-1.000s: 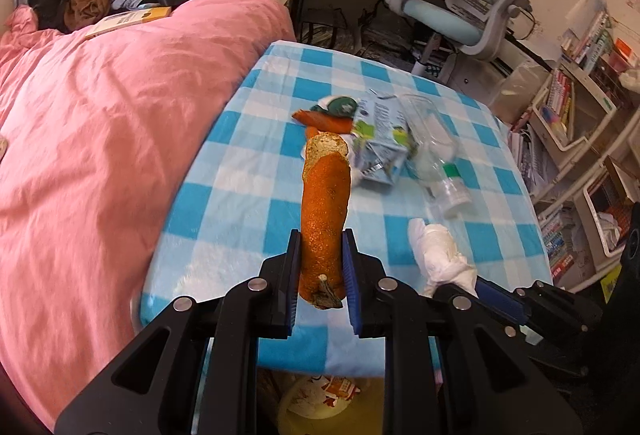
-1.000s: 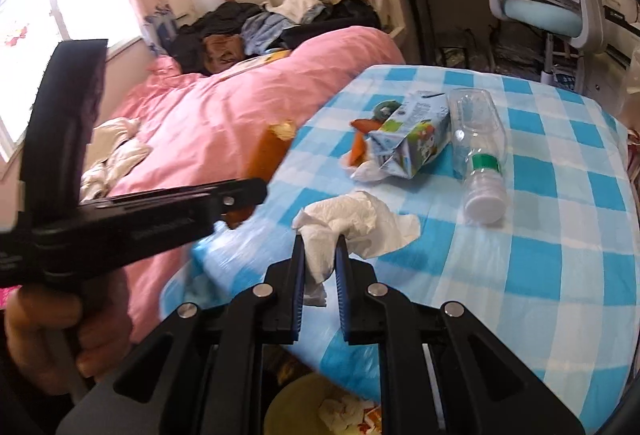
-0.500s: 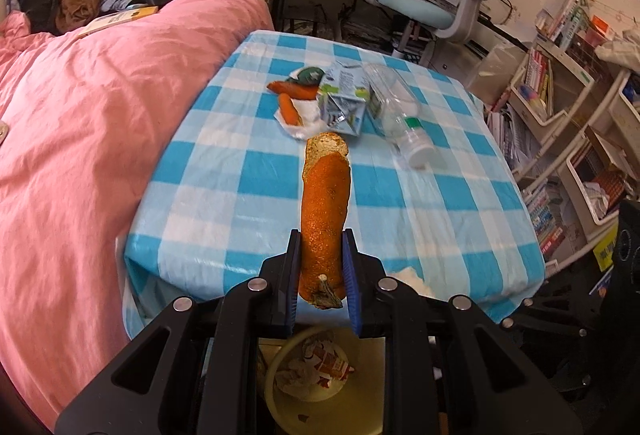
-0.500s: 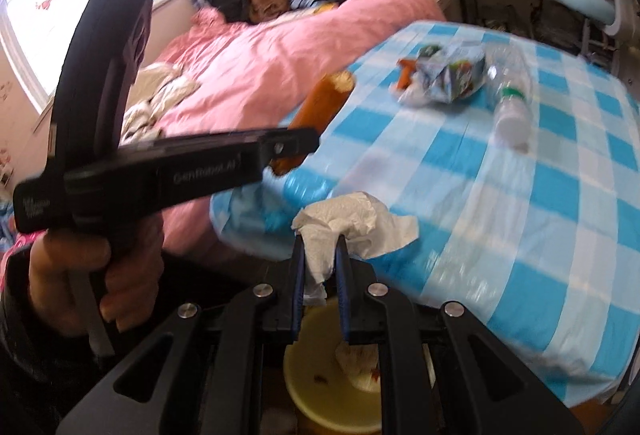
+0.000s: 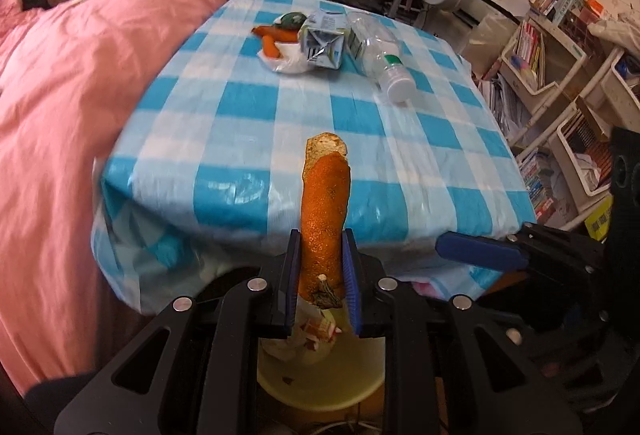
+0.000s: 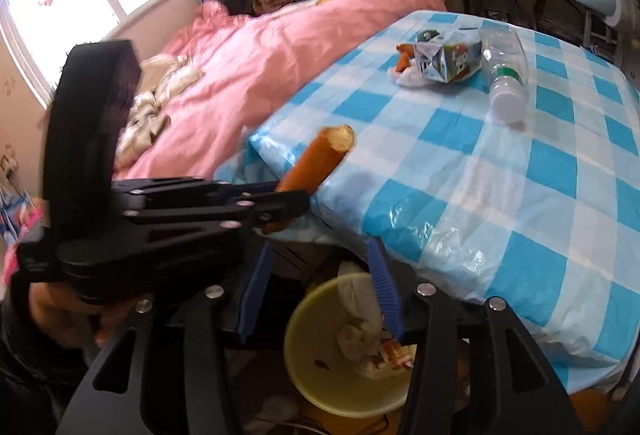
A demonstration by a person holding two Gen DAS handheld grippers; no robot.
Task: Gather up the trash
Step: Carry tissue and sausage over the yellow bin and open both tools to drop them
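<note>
Left gripper (image 5: 320, 287) jaws grasping curled orange peel (image 5: 325, 211); right gripper (image 6: 318, 293) jaws just opening, released.

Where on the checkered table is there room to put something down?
The near half of the table is bare, from the front edge up to the plastic bottle and carton. The right side beyond the bottle is bare too. It is crowded at the far end, where the carton, bottle and orange scraps on white paper huddle together.

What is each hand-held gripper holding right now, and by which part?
The left hand-held gripper clamps the orange peel at its stem end. The right hand-held gripper has just been opening and holds nothing; the tissue sits in the yellow bin.
</note>
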